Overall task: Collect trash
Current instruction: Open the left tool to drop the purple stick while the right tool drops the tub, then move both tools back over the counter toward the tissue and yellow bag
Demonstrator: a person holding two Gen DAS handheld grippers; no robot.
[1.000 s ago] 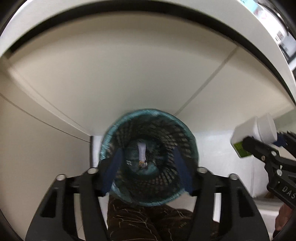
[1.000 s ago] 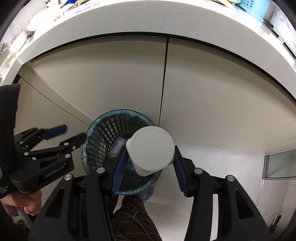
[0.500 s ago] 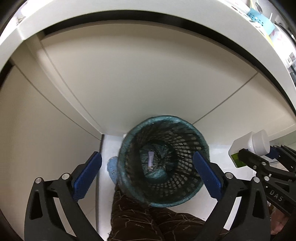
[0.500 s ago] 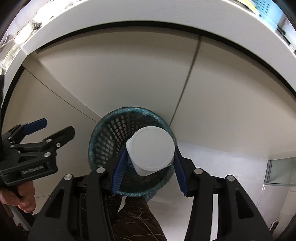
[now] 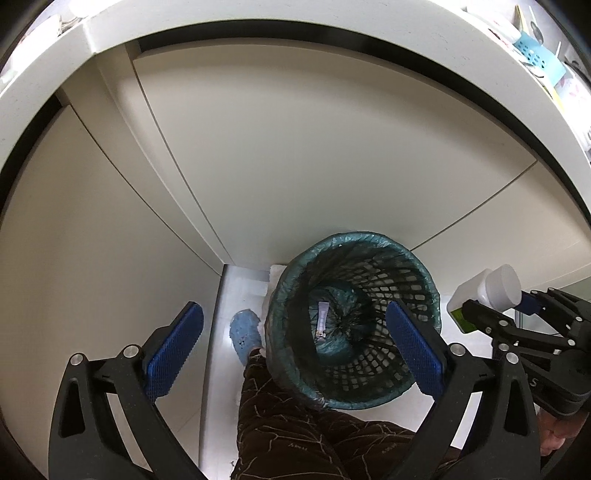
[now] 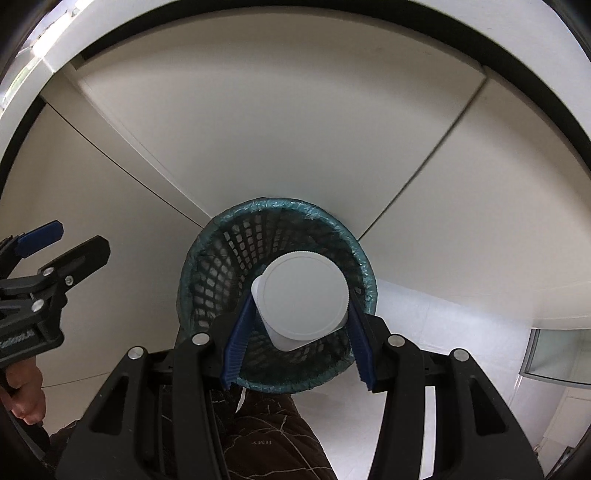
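A mesh waste basket (image 5: 424, 295) lined with a teal bag stands on the floor against beige cabinet doors; it also shows in the right wrist view (image 6: 221, 258). A small white wrapper (image 5: 322, 320) lies at its bottom. My left gripper (image 5: 293, 352) is open and empty, above the basket's left side. My right gripper (image 6: 295, 332) is shut on a white bottle (image 6: 304, 295) with a white cap, held over the basket's mouth. The bottle also shows in the left wrist view (image 5: 487, 295), with a green label, right of the basket.
Beige cabinet doors (image 5: 295, 155) rise behind the basket under a white counter edge (image 5: 258, 18). My leg in dark brown trousers (image 5: 295, 435) and a blue slipper (image 5: 244, 334) are beside the basket. A white tiled floor (image 6: 443, 332) lies to the right.
My left gripper opened and moved up and left off the basket. My right gripper carried the bottle over the basket's mouth.
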